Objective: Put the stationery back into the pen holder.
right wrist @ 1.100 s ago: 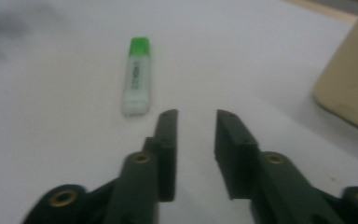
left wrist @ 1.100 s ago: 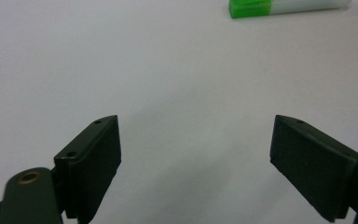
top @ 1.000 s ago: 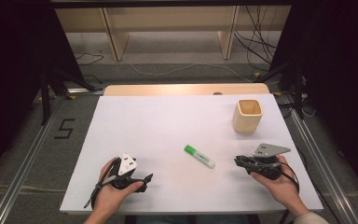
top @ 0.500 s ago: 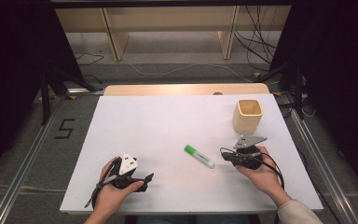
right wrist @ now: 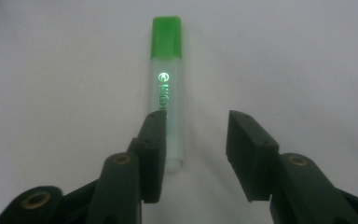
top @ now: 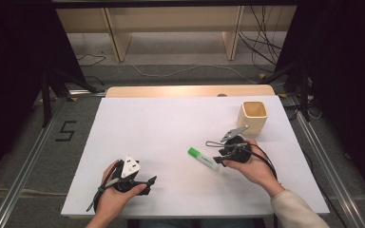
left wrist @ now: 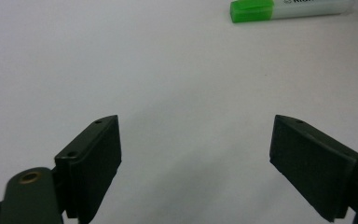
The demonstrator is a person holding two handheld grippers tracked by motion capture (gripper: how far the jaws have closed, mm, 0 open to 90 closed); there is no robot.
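Note:
A highlighter [top: 203, 158] with a green cap and a clear body lies flat on the white table [top: 171, 118], right of centre. My right gripper [top: 214, 152] points left at its capless end. In the right gripper view the highlighter [right wrist: 168, 93] runs away from me. Its near end lies just inside the left jaw of the right gripper [right wrist: 196, 121], and neither pad presses on it. These jaws have just been opening and are open. My left gripper [top: 148, 183] rests near the front edge, open and holding nothing. The left gripper [left wrist: 196, 121] sees the highlighter [left wrist: 279, 8] far ahead.
A small square wooden cup [top: 253, 116] stands upright at the right, just behind my right hand. A strip of bare wood [top: 185, 91] edges the far side of the table. Metal rails [top: 24, 175] run along both sides, and beyond them is the floor.
My right hand has moved left from the table's right side up to the highlighter's end, and its jaws have gone from shut to open. The left hand has stayed put.

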